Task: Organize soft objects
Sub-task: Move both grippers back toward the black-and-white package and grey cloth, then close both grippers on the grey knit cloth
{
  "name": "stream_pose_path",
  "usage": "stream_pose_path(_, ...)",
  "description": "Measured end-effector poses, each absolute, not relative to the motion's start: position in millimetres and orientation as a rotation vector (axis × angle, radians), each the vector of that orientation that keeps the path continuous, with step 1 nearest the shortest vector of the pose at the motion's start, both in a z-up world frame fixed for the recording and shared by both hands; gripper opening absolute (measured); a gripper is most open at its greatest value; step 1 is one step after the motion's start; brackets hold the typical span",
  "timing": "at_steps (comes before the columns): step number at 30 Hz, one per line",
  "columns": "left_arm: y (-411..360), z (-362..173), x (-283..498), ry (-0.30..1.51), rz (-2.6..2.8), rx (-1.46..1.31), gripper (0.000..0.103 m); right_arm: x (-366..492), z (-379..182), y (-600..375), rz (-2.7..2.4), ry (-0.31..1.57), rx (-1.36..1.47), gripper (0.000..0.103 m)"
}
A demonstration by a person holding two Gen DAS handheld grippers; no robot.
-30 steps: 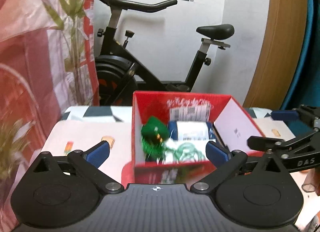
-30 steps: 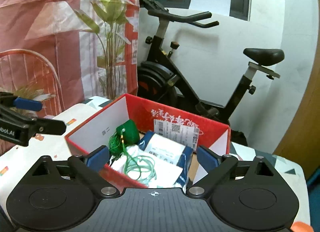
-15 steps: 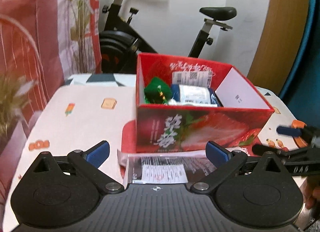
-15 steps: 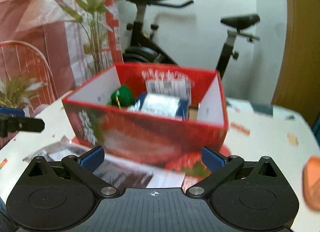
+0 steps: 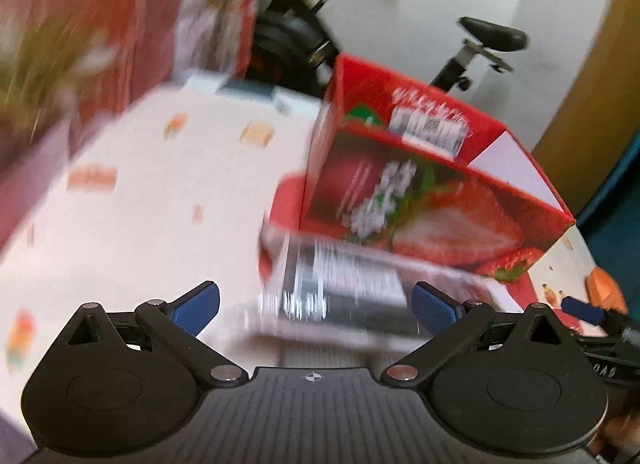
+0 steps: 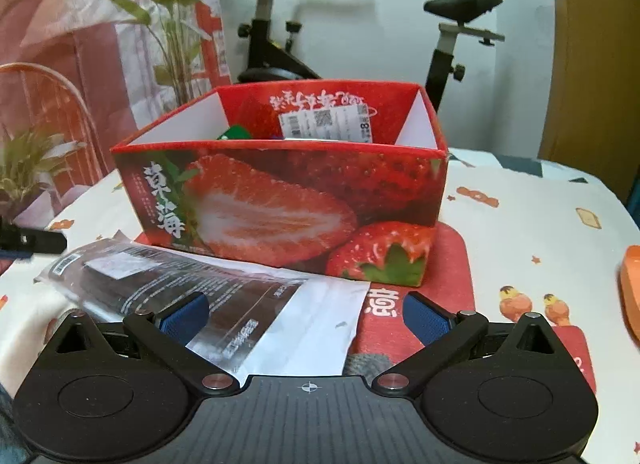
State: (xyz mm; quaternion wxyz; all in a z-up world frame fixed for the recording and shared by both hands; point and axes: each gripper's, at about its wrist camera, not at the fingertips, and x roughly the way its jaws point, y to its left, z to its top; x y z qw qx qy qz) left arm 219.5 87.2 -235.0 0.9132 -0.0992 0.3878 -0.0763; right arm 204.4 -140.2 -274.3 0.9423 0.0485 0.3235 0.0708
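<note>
A red strawberry-print box [image 6: 280,199] stands on the table with its top open; a green soft item [image 6: 236,131] peeks over its rim. In front of it lies a clear plastic package [image 6: 192,288] with dark contents. My right gripper [image 6: 305,315] is open wide, low over the package's near end, touching nothing. A grey knitted thing [image 6: 366,364] shows just under it. The left wrist view is blurred and tilted: my left gripper [image 5: 316,306] is open, with the package [image 5: 348,288] ahead between its fingers and the box [image 5: 432,183] behind it.
The box sits on a red mat [image 6: 452,288] over a white printed tablecloth [image 6: 520,215]. An orange object [image 6: 630,292] lies at the right edge. An exercise bike [image 6: 280,43], a plant [image 6: 168,15] and a red chair [image 6: 52,111] stand behind the table.
Both grippers have sunk from above the box to table height in front of it. The package has come into view between their fingers. The left view has rolled and blurred.
</note>
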Motion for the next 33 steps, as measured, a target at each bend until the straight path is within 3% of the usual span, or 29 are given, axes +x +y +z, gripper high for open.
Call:
stream_pose_path(11,76,-274,185,0.869,-0.185,-0.254,0.103,175,-297,-137,0.195,0.663,0.039,0.102)
stream_pose_path(24,76,-291,174,0.789,-0.184,-0.186,0.102,173,-325,-144,0.147,0.627,0.055,0.097)
stream_pose_path(33,67,-303,179,0.792,-0.237,-0.18,0.094,177,-330,-150,0.2,0.609,0.133,0.094)
